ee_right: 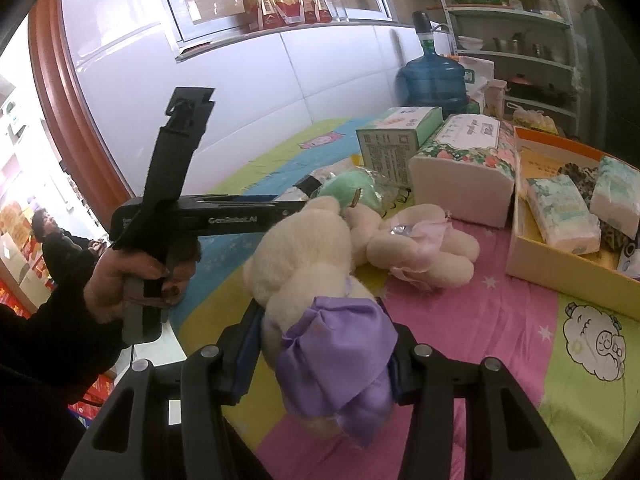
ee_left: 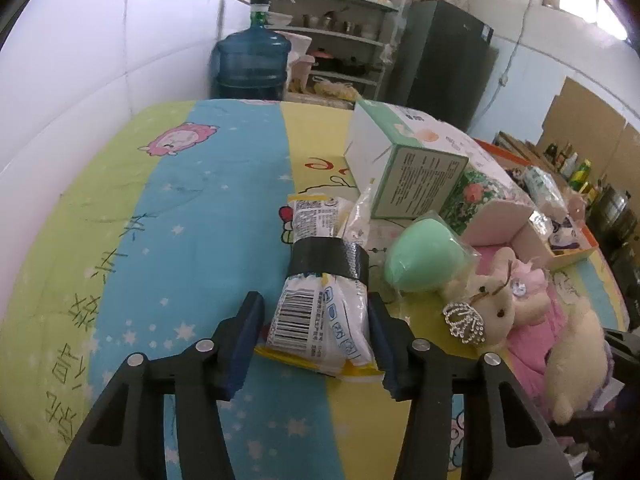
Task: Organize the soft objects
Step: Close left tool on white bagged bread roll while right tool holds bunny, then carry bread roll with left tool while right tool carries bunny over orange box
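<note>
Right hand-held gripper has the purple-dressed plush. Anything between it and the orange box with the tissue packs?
Partly. The pink-dressed plush lies on the quilt just left of the orange box, beside the direct line from the purple-dressed plush. The quilt nearer the box's front wall looks open.

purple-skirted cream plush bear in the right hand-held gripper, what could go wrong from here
1. The right hand-held gripper pinches the cream plush bear with the purple satin skirt partly by its slippery skirt; it may slide out when lifted.
2. The left hand-held gripper straddles the taped bundle of white plastic packets near its end only; the far end could sag or swing into the mint-green egg-shaped sponge in clear wrap.
</note>
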A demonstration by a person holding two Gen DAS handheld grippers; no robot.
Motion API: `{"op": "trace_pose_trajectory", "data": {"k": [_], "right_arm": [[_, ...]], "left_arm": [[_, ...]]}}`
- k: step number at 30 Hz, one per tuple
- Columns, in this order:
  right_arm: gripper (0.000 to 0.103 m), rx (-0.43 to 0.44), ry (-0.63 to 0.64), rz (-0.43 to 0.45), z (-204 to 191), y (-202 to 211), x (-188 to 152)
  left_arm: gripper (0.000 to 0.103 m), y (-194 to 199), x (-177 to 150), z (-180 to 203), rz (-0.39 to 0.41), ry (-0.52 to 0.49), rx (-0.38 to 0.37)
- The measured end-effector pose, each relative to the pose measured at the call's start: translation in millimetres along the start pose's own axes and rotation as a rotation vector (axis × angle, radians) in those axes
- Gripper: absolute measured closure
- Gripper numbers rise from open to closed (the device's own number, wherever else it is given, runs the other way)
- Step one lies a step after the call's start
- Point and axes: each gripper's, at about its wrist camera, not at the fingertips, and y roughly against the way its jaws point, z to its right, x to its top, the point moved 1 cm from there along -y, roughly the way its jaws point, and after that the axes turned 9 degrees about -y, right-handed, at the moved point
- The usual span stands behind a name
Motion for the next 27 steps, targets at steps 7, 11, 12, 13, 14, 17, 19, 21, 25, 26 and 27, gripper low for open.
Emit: {"op": "trace_pose_trajectory", "data": {"k": [7,11,12,13,14,17,19,21,25,26,27], "right_arm": [[0.052,0.015,-0.014,0.01,-0.2,-1.0,0.4],[0.052,0.019,-0.012,0.021,-3.4,0.5,2.0],[0.052,0.019,-0.013,0.024,-3.6,1.0,2.5],[0.052,0.018,-0.015,0.027,-4.1,1.2,3.4],[0.052,0.019,-0.018,0.031,-4.5,1.9,4.3],[0.052,0.017,-0.022,0.044,-5.0,5.3,5.9],[0.052,0.013,-0.022,0.052,-5.5,7.9,7.0],[0.052,0.008,-0.024,0.06,-5.4,10.9,8.2],[0.052,0.0,-0.028,0.071,-3.6,17.2,8.5],[0.052,-0.002,-0.029,0.074,-3.5,18.6,7.5],[0.052,-0.005,-0.03,0.078,-3.0,20.1,7.6]], "left_arm": [[0.058,20.6,-11.8,-9.8,0.044,0.042,0.038],[0.058,38.5,-12.9,-16.2,0.083,0.061,0.067],[0.058,43.9,-12.5,-15.9,0.096,0.06,0.072],[0.058,48.2,-12.5,-14.9,0.105,0.057,0.075],[0.058,52.0,-12.0,-13.8,0.114,0.053,0.077],[0.058,62.4,-6.8,-7.4,0.139,0.039,0.07],[0.058,67.6,-4.4,-1.6,0.153,0.033,0.059],[0.058,71.5,-3.2,2.7,0.165,0.025,0.049],[0.058,77.7,1.2,15.5,0.184,0.012,0.022],[0.058,79.0,2.3,17.9,0.188,0.009,0.017],[0.058,79.9,3.3,21.2,0.192,0.006,0.011]]}}
